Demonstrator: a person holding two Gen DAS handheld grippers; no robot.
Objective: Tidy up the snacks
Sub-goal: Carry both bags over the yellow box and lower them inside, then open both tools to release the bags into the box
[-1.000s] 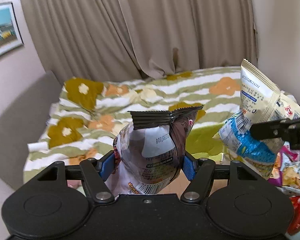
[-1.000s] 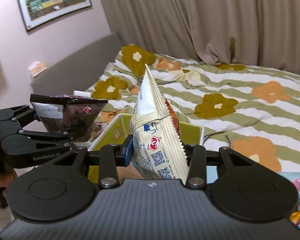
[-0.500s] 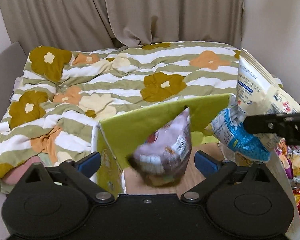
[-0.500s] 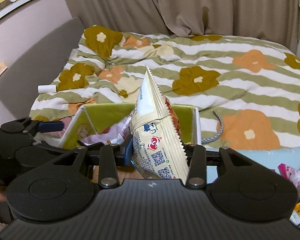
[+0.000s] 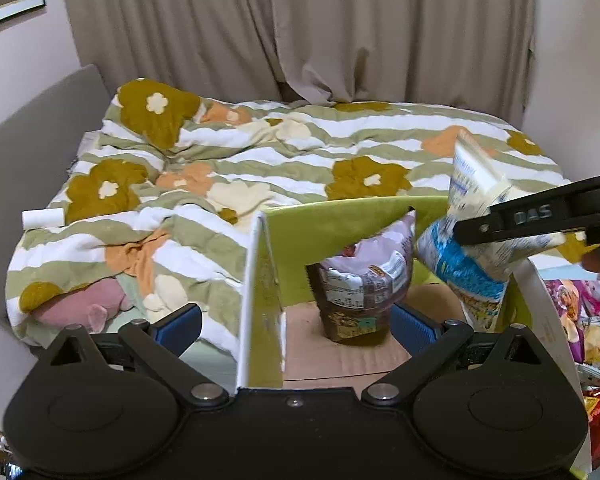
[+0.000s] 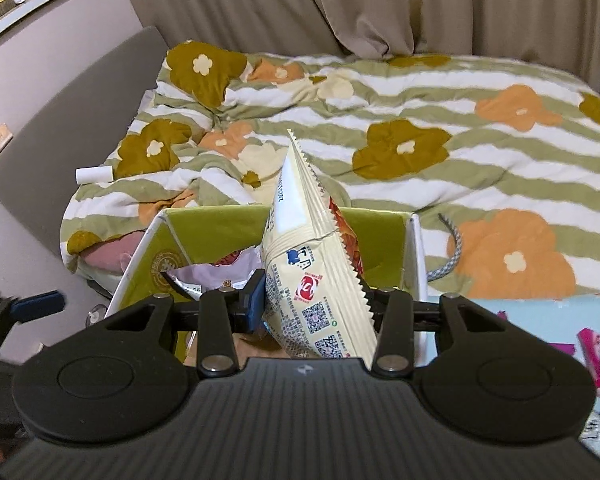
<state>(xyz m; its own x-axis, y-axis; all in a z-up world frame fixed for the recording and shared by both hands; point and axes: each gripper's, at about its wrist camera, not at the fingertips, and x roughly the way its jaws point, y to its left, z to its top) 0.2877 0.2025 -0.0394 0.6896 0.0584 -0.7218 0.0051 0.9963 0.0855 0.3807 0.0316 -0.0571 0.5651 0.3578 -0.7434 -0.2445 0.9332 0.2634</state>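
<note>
Here, from the left wrist view, the left gripper [image 5: 294,320] stands wide with nothing between its blue pads. A purple bag [image 5: 366,280] stands upright inside the green box [image 5: 340,224], just ahead of the right-hand pad; its small label print cannot be read. To the right, the right gripper [image 5: 540,216], marked "DAS", carries a cream bag [image 5: 464,240] over the box.

From the right wrist view, the right gripper [image 6: 314,300] has the cream bag [image 6: 312,264] between its jaws, which are just starting to open. The bag shows a red logo and QR codes, its date print too small to read.
</note>
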